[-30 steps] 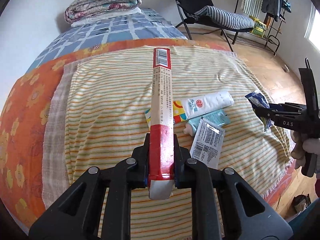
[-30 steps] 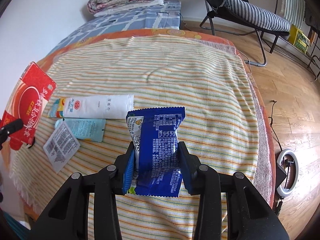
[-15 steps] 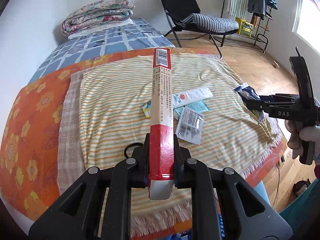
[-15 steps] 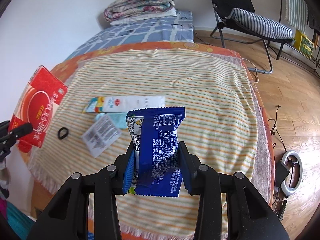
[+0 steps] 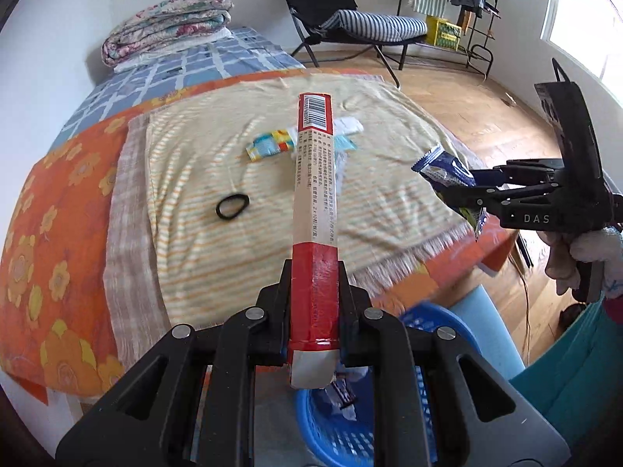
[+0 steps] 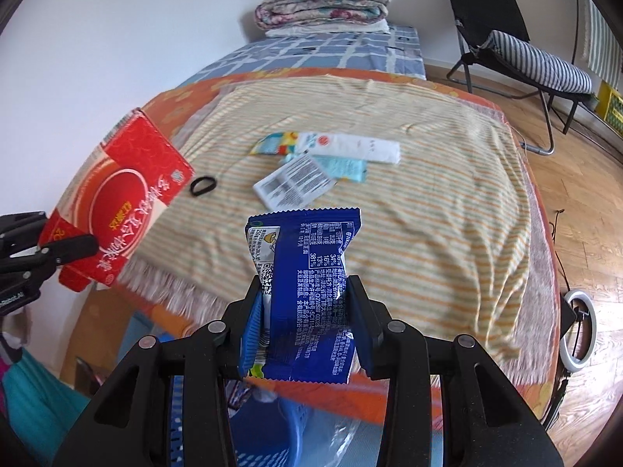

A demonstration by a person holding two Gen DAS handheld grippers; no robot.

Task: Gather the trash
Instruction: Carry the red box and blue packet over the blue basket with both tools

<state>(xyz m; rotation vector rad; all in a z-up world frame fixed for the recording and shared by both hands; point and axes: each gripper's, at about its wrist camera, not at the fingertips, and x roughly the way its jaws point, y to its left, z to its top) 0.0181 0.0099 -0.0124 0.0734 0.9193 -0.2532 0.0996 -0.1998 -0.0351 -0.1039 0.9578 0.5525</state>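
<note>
Both loads were in hand and over the bed's edge. The left hand-held gripper point(image 5: 313, 303) was clamped on the red carton point(image 5: 314, 210), w/ the box pinched at its near end and sticking out long toward the upper centre of the left wrist view. The right hand-held gripper point(image 6: 303, 311) was closed on the blue snack wrapper point(image 6: 307, 292), its crimped top edge sitting mid-frame in the right wrist view.

The blue basket point(image 5: 350, 420) sat at the bottom of the left wrist frame, right under the carton's near end, w/ a few scraps already in it. In the right wrist view only a blurred slice of it showed, bottom centre.

The step looked like the drop. To do it well: tip the carton nose-down first, since its length would likely catch the rim if let go flat. Then bring the wrapper directly above the opening before releasing, bc a light film packet would prob drift. Releasing one side at a time seemed safer, as the two grippers were near each other.

Left on the bed's striped blanket point(image 6: 428, 202), upper centre: a white tube point(image 6: 350, 146), a teal sachet point(image 6: 344, 165), a printed label packet point(image 6: 294, 185) & a black hair tie point(image 6: 203, 185). Task approx half done, by my guess.
</note>
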